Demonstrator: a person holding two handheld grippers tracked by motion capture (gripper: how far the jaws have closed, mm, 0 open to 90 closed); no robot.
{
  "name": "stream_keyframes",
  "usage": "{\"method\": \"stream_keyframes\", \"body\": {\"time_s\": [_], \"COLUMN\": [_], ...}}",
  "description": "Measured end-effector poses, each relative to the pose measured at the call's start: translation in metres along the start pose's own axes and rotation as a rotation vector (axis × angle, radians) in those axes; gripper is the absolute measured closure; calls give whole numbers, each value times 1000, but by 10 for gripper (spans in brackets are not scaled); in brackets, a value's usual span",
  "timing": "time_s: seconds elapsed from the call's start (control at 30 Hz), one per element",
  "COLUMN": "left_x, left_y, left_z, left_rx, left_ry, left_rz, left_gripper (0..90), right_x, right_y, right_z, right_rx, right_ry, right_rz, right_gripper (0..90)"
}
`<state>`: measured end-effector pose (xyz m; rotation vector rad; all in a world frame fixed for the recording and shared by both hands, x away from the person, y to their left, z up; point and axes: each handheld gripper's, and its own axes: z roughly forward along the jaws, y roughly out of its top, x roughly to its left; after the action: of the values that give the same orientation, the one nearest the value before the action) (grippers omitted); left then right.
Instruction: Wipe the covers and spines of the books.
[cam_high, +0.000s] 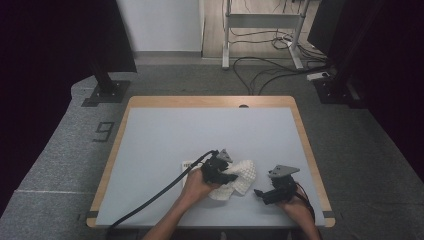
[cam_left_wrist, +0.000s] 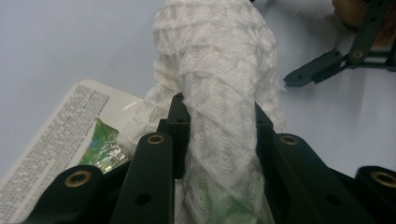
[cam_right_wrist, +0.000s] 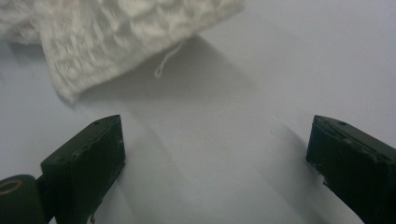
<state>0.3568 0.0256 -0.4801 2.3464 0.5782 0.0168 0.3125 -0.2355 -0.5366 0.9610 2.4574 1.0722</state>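
A white knitted cloth (cam_high: 244, 176) lies bunched on the pale mat near the table's front. My left gripper (cam_high: 231, 177) is shut on it. In the left gripper view both jaws pinch a raised fold of the cloth (cam_left_wrist: 219, 70), and a hint of green shows through the weave low down. Beneath the cloth's left side lies a flat packet (cam_left_wrist: 56, 140) with printed text and green foil. My right gripper (cam_high: 259, 192) rests to the cloth's right, open. Its jaws (cam_right_wrist: 217, 140) stand wide apart over bare mat, with the cloth's edge (cam_right_wrist: 107, 37) just beyond them.
The mat (cam_high: 200, 135) covers a wooden-edged table (cam_high: 210, 101). My left gripper's black cable (cam_high: 150, 200) trails to the front left edge. Beyond the table stand a desk frame (cam_high: 260, 30), floor cables and dark stands.
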Motion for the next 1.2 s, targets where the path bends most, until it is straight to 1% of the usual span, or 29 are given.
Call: {"method": "stream_keyframes", "body": {"time_s": [0.17, 0.27, 0.4, 0.63, 0.83, 0.9, 1.1, 1.2], "left_x": [-2, -2, -1, 4, 11, 13, 20, 24], "left_y": [10, 16, 20, 21, 20, 19, 14, 11], "left_z": [-12, -17, -22, -34, -47, -51, -62, -68], "left_rx": [-23, -23, -29, -37, -28, -32, -27, -30], "left_ry": [-3, 12, 22, 32, 65, 73, 105, 122], "left_rz": [7, 23, 28, 17, 13, 5, -5, -3], "left_gripper": [703, 703, 702, 685, 681, 681, 680, 678], "right_x": [0, 0, 0, 0, 1, 0, 1, 1], "right_y": [0, 0, 0, 0, 0, 0, 0, 0], "right_z": [0, 0, 0, 0, 0, 0, 0, 0], "right_rx": [-1, -1, -1, -2, -3, -4, -5, -5], "right_ry": [0, -1, -2, -4, -2, -2, -2, -3], "right_rz": [-1, -1, -2, -2, -2, -4, -5, -5], "right_gripper": [40, 40, 41, 42, 44, 45, 49, 50]}}
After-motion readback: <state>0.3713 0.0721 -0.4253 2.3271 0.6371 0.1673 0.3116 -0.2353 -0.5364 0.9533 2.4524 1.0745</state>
